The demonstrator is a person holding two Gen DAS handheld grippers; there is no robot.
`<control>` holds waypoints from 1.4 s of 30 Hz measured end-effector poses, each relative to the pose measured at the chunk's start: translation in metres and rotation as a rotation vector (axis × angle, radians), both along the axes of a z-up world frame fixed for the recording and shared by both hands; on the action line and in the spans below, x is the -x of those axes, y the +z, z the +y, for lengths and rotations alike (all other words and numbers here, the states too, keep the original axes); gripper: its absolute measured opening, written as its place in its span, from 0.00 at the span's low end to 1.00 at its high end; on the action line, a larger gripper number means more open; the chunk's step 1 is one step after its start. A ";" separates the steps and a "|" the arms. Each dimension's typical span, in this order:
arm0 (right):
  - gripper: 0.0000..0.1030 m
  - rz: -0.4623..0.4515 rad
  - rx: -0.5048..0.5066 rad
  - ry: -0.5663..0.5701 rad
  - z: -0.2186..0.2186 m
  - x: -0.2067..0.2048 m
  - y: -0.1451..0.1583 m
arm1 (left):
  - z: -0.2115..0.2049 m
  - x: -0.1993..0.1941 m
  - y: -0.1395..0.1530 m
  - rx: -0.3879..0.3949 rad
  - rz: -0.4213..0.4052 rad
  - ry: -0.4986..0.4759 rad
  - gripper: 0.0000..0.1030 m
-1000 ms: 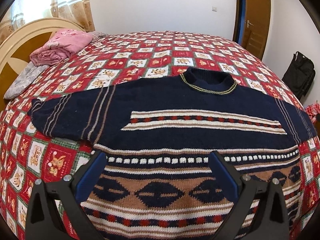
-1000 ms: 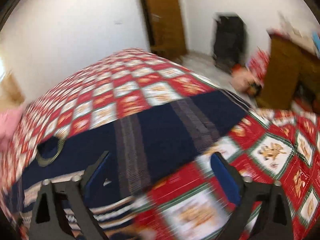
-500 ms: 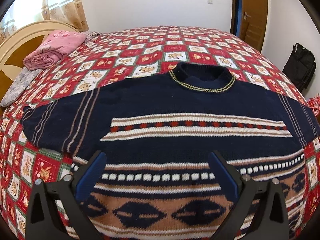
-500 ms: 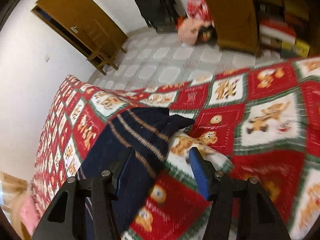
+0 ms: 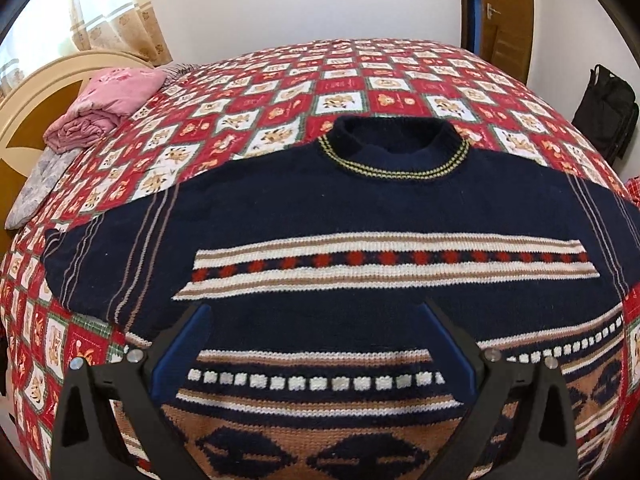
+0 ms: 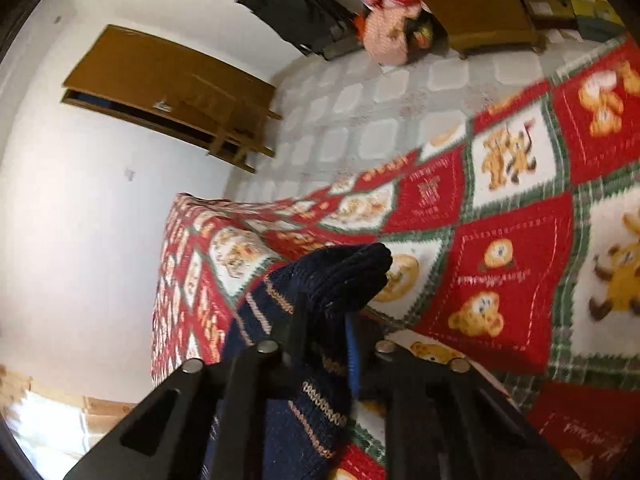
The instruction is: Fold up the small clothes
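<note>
A navy knitted sweater with white, tan and red patterned bands (image 5: pixel 360 216) lies flat and spread out, front up, on a bed covered by a red, white and green patchwork quilt printed with teddy bears (image 5: pixel 348 84); its yellow-trimmed collar points toward the far wall. The left gripper (image 5: pixel 312 344) hangs tilted downward over the sweater's lower body, its two blue-padded fingers spread wide with only knit showing beneath the gap and nothing pinched. The right gripper (image 6: pixel 324 320) is rolled hard onto its side, so the room appears tipped in its view, and it angles down at the quilt's edge, fingers clenched on the navy sleeve cuff with thin tan stripes (image 6: pixel 340 276), whose end bunches out beyond the fingertips.
</note>
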State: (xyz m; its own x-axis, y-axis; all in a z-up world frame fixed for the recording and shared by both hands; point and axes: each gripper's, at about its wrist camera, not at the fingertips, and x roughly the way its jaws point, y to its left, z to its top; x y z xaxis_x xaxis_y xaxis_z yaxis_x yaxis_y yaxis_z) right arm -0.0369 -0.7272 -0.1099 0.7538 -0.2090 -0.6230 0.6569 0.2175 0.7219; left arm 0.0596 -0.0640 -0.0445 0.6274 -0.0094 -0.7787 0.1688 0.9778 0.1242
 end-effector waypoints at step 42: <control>0.26 -0.133 0.098 1.340 0.621 -0.143 0.038 | 0.171 0.018 0.008 0.168 -0.086 0.187 1.00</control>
